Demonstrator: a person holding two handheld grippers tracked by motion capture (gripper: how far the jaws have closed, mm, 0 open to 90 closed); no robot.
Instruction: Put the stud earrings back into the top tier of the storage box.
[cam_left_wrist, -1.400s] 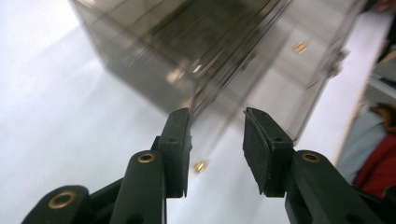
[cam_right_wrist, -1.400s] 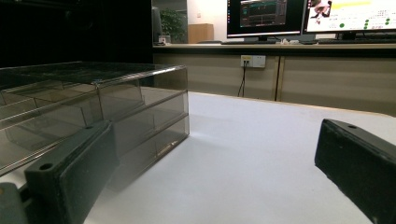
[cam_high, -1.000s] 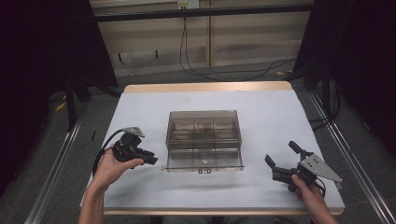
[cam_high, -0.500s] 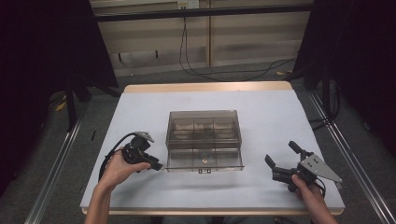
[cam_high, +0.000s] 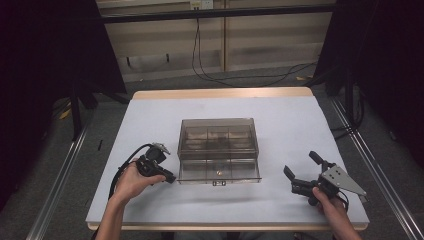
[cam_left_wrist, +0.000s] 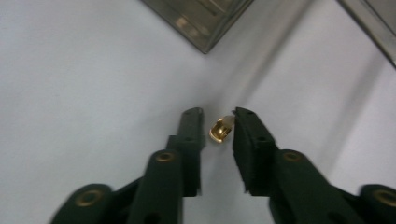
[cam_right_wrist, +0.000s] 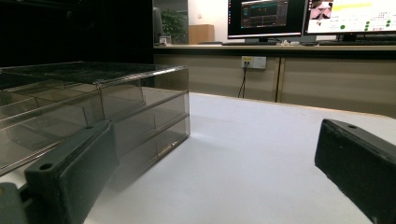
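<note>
- Two grippers are at work on the white table (cam_high: 150, 125), one in each hand, either side of a clear box (cam_high: 218, 150) that sits mid-table.
- Left gripper (cam_high: 167, 177): held low at the box's front-left corner, forearm coming in from the bottom edge and angled up toward the box, hand (cam_high: 131, 182) wrapped around the body, cable looping out to its left.
- Its jaws point at the table and slightly toward the box; in the left gripper view (cam_left_wrist: 218, 119) they have just been closing, with a small brass piece (cam_left_wrist: 220, 130) between the tips.
- That piece touches the right-hand jaw; a narrow gap shows between it and the other jaw, so the pads are not yet pressing it from both sides — jaws nearly closed, nothing clamped.
- It lies at the table surface just beside the box's corner (cam_left_wrist: 205, 28), clear of it.
- Right gripper (cam_high: 301, 170): held low near the table's front-right corner, well apart from the box, hand (cam_high: 327, 202) gripping from behind, the grey plate on top tilted outward.
- Its jaws stand wide apart and level, aimed toward the box's right side; the right gripper view (cam_right_wrist: 219, 172) shows bare table between them — nothing held.
- Compartments show through the box's lid; what they hold I cannot tell.
</note>
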